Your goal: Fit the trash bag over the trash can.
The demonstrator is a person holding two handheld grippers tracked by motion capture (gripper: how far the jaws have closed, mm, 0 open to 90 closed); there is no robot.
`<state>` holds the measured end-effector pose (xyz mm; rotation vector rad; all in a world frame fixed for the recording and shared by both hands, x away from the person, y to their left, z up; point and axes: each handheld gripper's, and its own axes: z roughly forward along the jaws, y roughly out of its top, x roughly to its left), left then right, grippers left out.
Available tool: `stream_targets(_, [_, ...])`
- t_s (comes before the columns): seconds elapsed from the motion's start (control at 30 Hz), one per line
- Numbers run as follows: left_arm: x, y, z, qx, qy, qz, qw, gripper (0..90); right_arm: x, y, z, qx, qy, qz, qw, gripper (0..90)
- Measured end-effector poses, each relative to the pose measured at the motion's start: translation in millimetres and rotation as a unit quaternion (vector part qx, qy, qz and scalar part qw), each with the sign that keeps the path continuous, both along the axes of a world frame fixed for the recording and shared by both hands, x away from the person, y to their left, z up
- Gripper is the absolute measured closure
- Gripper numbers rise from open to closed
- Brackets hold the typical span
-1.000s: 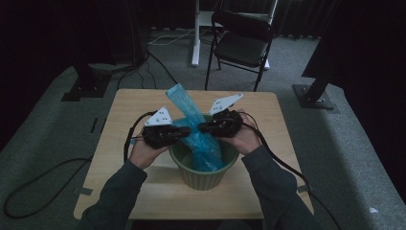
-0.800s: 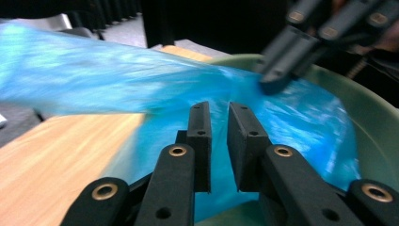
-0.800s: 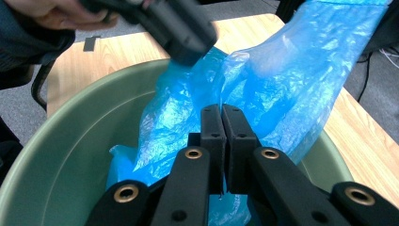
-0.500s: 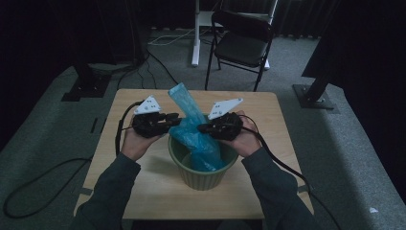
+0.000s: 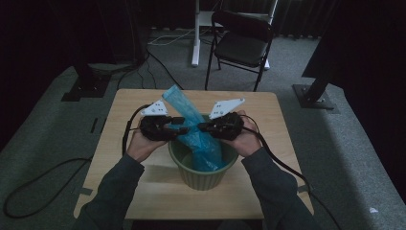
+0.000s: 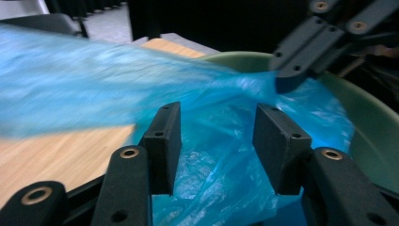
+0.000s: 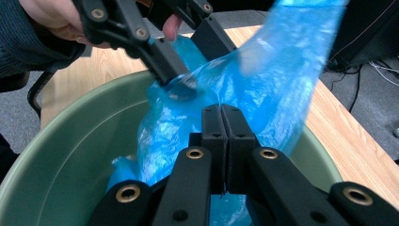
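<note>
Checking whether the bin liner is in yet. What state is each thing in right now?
Blue bag: partly inside the bin, its far end sticking up and out.
Green bin: upright on the table.
Left gripper: just opened, bag between the fingers, unpinched.
Right gripper: shut on the bag.
Chair: upright, empty.

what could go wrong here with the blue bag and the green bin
Only the right hand-held gripper pinches the blue bag; the left hand-held gripper has just been opening, so the bag could slide down into the green bin. The thin film might also tear at that pinch. The loose end over the table could snag the open jaws.
</note>
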<state>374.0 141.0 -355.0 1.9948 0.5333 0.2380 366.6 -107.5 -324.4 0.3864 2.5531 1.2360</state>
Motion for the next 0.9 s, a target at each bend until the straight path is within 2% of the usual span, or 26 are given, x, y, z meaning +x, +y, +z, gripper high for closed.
stream_targets(0.07, [-0.9, -3.0, -0.5, 0.013, -0.005, 0.001, 0.9999, 51.6, -0.1, 0.4, -0.4, -0.001, -0.001, -0.001, 1.0, 89.0])
stream_targets(0.1, [-1.5, -4.8, -1.1, 0.02, -0.008, 0.006, 0.9998, 54.3, -0.1, 0.4, -0.3, -0.001, -0.001, -0.001, 1.0, 89.0])
stream_targets(0.23, [-4.0, -11.7, -2.9, 0.058, -0.026, 0.02, 0.9978, 79.4, -1.2, -0.6, 1.2, 0.002, -0.005, 0.002, 1.0, 89.2])
stream_targets(0.3, [-5.3, -12.2, -2.2, 0.061, -0.037, 0.027, 0.9971, 88.0, -1.7, -1.4, 1.7, 0.002, -0.005, 0.001, 1.0, 89.5])
stream_targets(0.53, [-4.7, -2.6, 4.0, 0.053, -0.047, 0.055, 0.996, 89.8, -4.7, -3.5, 2.2, -0.011, -0.012, 0.002, 0.9999, 89.6])
stream_targets(0.67, [-3.8, 2.9, 4.3, 0.046, -0.044, 0.068, 0.9956, 89.8, -4.8, -4.8, 1.5, -0.014, -0.015, 0.002, 0.9998, 89.6])
stream_targets(0.77, [-3.5, 5.7, 5.6, 0.046, -0.047, 0.075, 0.995, 89.8, -3.5, -8.1, -0.9, -0.014, -0.011, -0.002, 0.9998, 89.6])
stream_targets(0.9, [-0.3, 12.6, 4.9, 0.045, -0.041, 0.091, 0.994, 89.8, -3.3, -13.5, -4.0, -0.017, -0.007, -0.008, 0.9998, 89.6])
